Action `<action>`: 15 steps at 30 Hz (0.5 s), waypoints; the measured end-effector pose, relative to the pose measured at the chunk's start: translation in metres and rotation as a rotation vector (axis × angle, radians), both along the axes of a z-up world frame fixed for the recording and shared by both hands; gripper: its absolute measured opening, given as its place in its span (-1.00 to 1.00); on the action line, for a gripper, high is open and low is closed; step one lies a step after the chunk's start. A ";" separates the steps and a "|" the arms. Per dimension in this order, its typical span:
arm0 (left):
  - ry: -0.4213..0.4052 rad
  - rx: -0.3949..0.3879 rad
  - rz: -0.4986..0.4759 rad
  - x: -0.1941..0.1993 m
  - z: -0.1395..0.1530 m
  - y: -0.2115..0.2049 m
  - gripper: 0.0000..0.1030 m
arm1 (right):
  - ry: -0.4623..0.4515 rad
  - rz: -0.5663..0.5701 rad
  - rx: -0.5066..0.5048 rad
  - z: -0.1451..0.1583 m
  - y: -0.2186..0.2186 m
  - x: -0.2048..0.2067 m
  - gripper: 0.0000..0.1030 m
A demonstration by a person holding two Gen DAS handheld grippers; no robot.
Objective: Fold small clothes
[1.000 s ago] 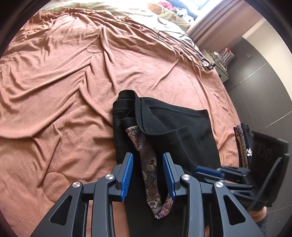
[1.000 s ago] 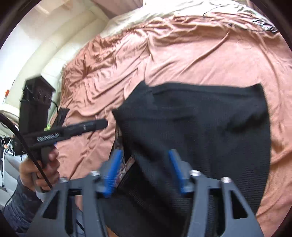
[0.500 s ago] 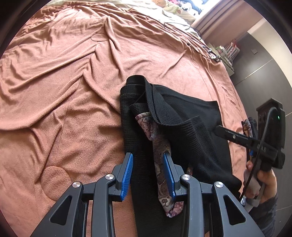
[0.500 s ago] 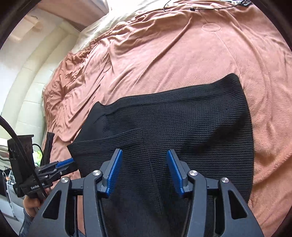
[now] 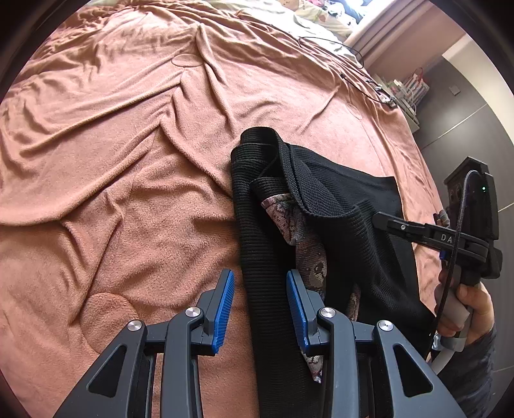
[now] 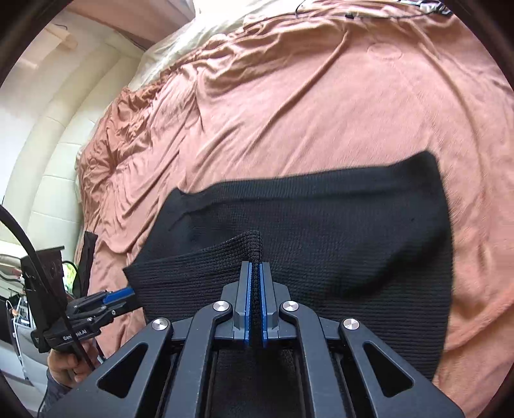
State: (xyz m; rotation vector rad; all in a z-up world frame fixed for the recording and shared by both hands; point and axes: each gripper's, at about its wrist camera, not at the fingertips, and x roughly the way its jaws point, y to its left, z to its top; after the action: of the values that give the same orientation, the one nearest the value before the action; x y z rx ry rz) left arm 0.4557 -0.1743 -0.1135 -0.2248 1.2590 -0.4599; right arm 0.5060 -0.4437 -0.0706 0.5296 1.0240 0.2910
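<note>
A black knit garment (image 5: 353,199) lies on the bed, rumpled, with a patterned brown-pink lining strip (image 5: 308,257) showing inside it. My left gripper (image 5: 260,279) stands open low over the garment's near left side. A ribbed black band runs between its blue pads (image 5: 225,302), and I see no squeeze on it. My right gripper (image 6: 255,267) is shut on a raised fold of the black garment (image 6: 353,231). In the left wrist view the right gripper (image 5: 377,218) reaches into the cloth from the right. In the right wrist view the left gripper (image 6: 122,294) sits at the garment's left corner.
A wrinkled salmon blanket (image 5: 128,144) covers the bed. Black cables (image 5: 359,74) lie at its far edge near light printed bedding (image 5: 321,19). A dark wall (image 5: 459,122) stands to the right. A cream padded headboard (image 6: 48,154) rises on the left. A hand (image 5: 472,305) holds the right gripper's handle.
The right gripper's jaws have closed on a fold of the black garment. The left gripper has shifted from over the patterned strip to over the ribbed black band.
</note>
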 end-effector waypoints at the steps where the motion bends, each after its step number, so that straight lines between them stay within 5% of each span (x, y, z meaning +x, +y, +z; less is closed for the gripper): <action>1: -0.001 0.001 0.000 0.000 0.000 0.000 -0.30 | -0.014 -0.016 -0.013 0.005 -0.005 -0.001 -0.98; 15: -0.006 -0.001 0.001 0.002 0.001 -0.004 -0.30 | -0.047 -0.203 -0.129 0.026 -0.045 -0.023 -1.00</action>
State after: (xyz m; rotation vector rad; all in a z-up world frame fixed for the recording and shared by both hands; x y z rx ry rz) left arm 0.4577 -0.1787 -0.1126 -0.2250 1.2523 -0.4598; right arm 0.4830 -0.4887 -0.0450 0.5030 0.9289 0.0565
